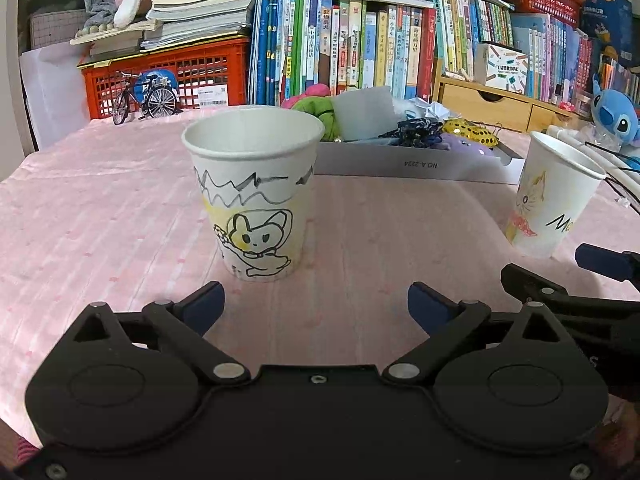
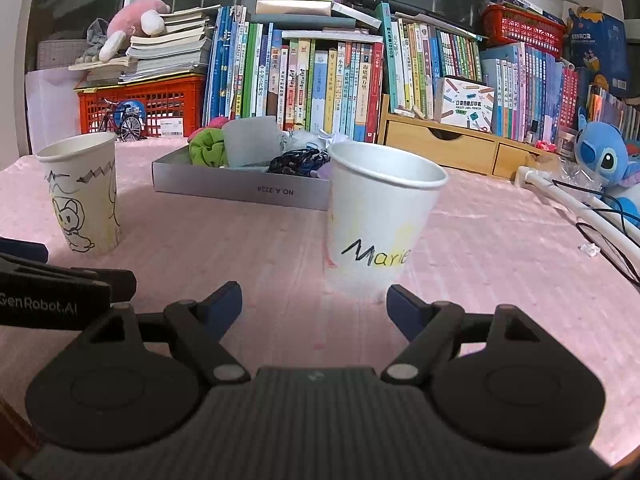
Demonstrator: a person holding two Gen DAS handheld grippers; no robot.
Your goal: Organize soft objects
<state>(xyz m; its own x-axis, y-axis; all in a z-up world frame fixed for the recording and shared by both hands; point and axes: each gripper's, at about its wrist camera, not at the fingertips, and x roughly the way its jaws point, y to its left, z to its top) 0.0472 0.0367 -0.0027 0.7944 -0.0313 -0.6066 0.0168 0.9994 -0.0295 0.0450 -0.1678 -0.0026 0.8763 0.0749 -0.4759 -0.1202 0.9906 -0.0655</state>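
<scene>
Scrunchies [image 2: 208,150] sit heaped in the grey tray [image 2: 240,190] behind both paper cups, likely sorting bins; left gripper [image 1: 316,304] and right gripper [image 2: 314,302] gape wide, holding nothing, poised before each.

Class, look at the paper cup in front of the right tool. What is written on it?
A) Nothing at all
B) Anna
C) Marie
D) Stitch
C: the paper cup standing just ahead of the open right tool bears the handwritten name "Marie" in black over yellow marking.
</scene>
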